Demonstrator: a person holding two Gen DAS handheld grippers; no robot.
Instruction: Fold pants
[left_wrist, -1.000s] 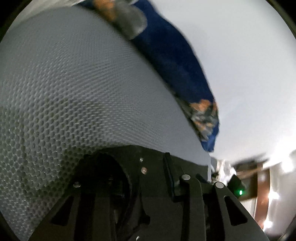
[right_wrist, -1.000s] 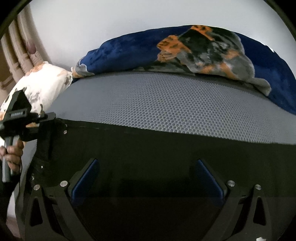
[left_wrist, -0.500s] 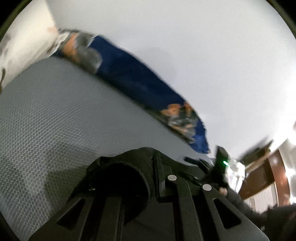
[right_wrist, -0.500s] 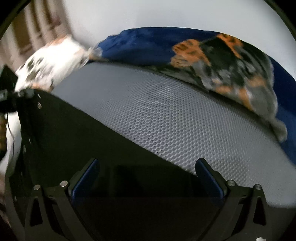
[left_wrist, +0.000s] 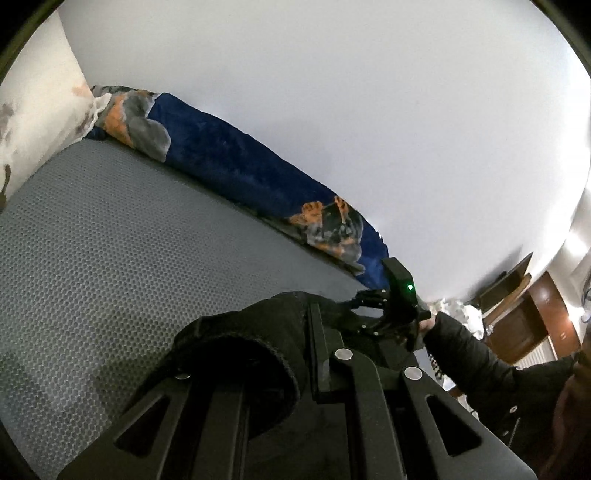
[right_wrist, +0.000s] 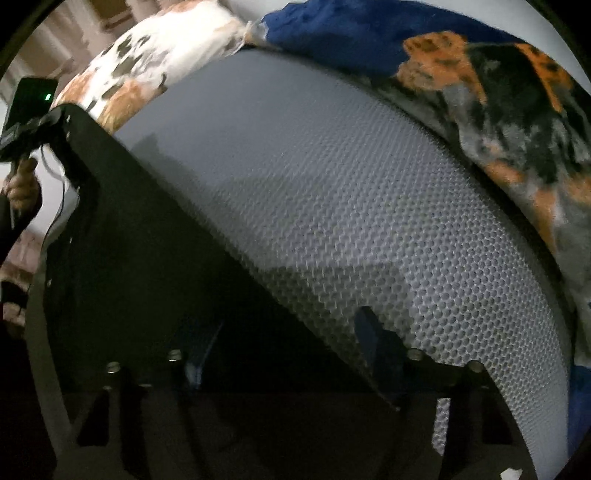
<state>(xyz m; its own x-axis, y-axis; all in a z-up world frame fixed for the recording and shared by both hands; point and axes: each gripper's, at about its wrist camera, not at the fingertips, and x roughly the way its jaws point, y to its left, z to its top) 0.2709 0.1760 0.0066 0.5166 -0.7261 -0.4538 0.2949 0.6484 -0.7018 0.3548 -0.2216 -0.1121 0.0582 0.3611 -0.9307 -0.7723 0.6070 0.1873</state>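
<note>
Clearly black pants (right_wrist: 155, 258), held taut.

You have one pair of black pants (right_wrist: 140, 266), two grippers (your left gripper (left_wrist: 295, 369) and your right gripper (right_wrist: 288, 354)), one grey honeycomb-textured mattress (right_wrist: 332, 192), one blue blanket (left_wrist: 229, 162) with orange and grey patches, and one white patterned pillow (right_wrist: 147, 62) at the far end.

Black pants (right_wrist: 155, 266), grey honeycomb mattress (right_wrist: 351, 192)
</note>
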